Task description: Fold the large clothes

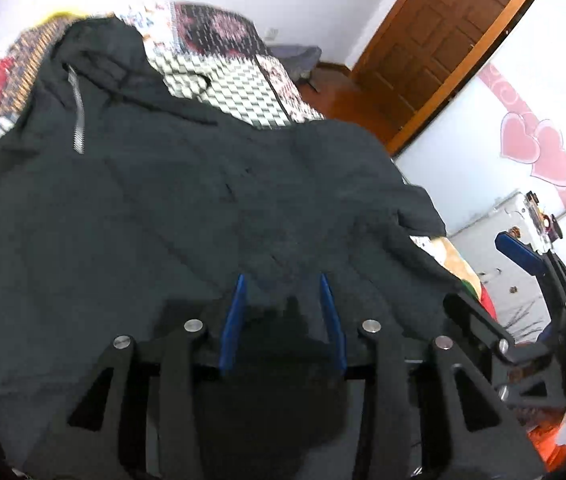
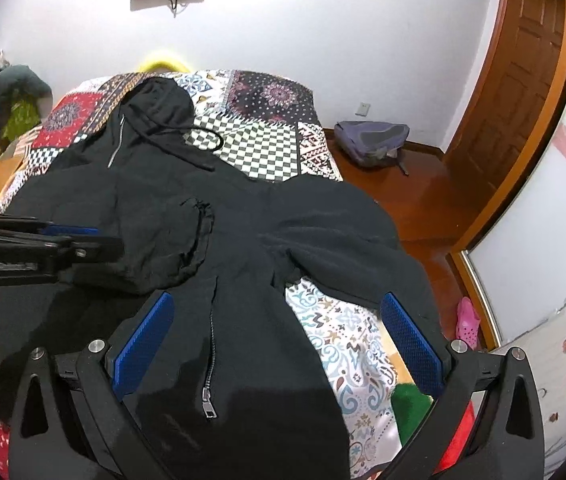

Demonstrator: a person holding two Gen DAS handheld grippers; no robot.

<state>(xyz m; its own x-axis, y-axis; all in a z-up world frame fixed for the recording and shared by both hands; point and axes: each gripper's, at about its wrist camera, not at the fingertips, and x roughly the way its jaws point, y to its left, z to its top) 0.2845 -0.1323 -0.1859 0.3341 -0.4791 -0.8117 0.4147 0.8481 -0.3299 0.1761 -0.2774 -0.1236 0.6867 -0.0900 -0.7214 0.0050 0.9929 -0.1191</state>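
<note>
A bedroom in a home: a bed [image 2: 267,148] with a patchwork quilt stands against a white wall, beside a wooden door [image 2: 523,80] and polished wooden floor [image 2: 415,196]. A backpack [image 2: 371,142] lies on the floor, and pink heart stickers [image 1: 539,148] decorate a wardrobe.

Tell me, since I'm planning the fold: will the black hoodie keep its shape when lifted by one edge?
Probably not. The black hoodie lies wrinkled and molded to the bed, so it looks floppy. Its sleeve would likely dangle. The thick-looking fabric probably makes it fairly heavy.
</note>
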